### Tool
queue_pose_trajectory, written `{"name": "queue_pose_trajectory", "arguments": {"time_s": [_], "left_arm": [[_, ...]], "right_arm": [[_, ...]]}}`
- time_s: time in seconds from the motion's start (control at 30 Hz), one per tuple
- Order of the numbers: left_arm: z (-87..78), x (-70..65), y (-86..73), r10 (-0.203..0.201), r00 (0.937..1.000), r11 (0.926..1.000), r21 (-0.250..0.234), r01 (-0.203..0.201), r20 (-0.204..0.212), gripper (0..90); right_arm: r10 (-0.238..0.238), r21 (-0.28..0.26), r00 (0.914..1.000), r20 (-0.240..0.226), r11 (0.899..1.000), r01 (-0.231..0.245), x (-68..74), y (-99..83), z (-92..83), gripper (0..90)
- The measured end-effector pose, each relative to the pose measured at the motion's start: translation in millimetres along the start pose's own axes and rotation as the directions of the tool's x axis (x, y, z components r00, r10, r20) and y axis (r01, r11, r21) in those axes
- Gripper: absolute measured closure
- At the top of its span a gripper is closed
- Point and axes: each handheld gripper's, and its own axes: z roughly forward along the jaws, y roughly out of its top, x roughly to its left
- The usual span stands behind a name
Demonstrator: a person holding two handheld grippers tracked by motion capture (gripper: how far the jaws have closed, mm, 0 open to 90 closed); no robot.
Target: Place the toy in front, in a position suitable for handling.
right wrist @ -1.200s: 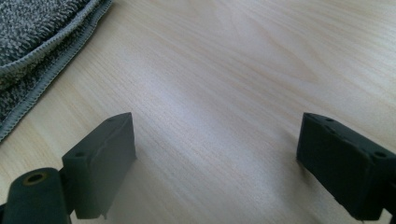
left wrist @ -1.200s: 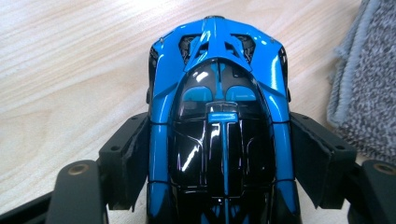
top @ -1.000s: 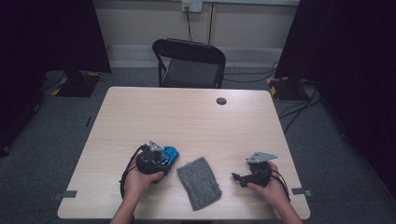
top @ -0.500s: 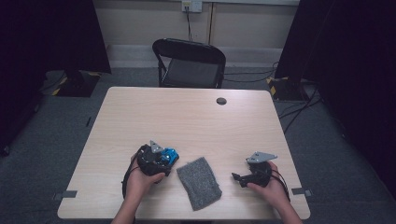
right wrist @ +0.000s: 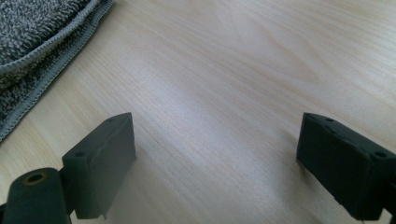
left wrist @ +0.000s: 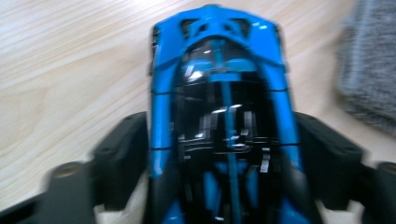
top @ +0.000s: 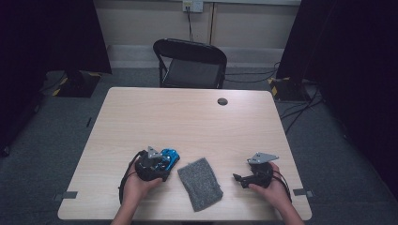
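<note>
- The left hand-held gripper (top: 165,161) sits low over the near-left part of the worktop, its two black jaws flanking a glossy blue-and-black toy car (left wrist: 223,116); the jaws have just been closing, and in the left gripper view they stand tight against the car's flanks, gripping it.
- The car's nose points away from the person's left hand (top: 141,185) toward a folded grey terry cloth (top: 200,183), which lies just beside it on the pale wood-grain worktop (top: 187,117).
- The right hand-held gripper (top: 238,178), held in the person's right hand (top: 272,190) near the front right edge, points toward the cloth with its jaws wide apart and nothing between them; the right gripper view shows bare wood between the pads and the cloth's stitched edge (right wrist: 42,51) at upper left.
- Beyond the worktop's far edge stands a black folding chair (top: 191,63).
</note>
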Motion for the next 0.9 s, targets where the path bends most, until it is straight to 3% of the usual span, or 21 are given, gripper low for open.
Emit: {"name": "queue_pose_trajectory", "arguments": {"time_s": [0.13,0.23,0.33,0.57,0.9], "left_arm": [[-0.8,-1.0,2.8,-0.018,0.9998,0.9994,0.028,0.019,-0.006,26.1],[-2.9,1.7,3.9,-0.045,0.999,0.9989,0.014,0.044,0.007,26.5],[-7.4,1.5,8.7,-0.023,0.9997,0.9997,0.003,0.023,0.005,27.9],[-8.1,3.5,10.2,-0.036,0.9988,0.9993,-0.005,0.037,0.034,28.0],[-15.1,7.5,16.2,-0.044,0.9986,0.9985,-0.032,0.044,0.029,28.0]], "right_arm": [[-0.001,0.0,1.0,0.0,1.0,0.001,0.0,0.0,0.0,11.1],[-0.001,-0.001,1.0,-0.001,1.0,0.001,0.0,-0.1,-0.1,11.1],[-0.001,-0.001,1.0,-0.002,1.0,0.001,0.0,-0.1,-0.1,11.1],[-0.001,-0.001,1.0,-0.002,1.0,0.001,0.0,-0.1,-0.1,11.1],[-0.001,-0.001,1.0,-0.001,1.0,0.001,0.0,-0.1,-0.1,11.1]]}}
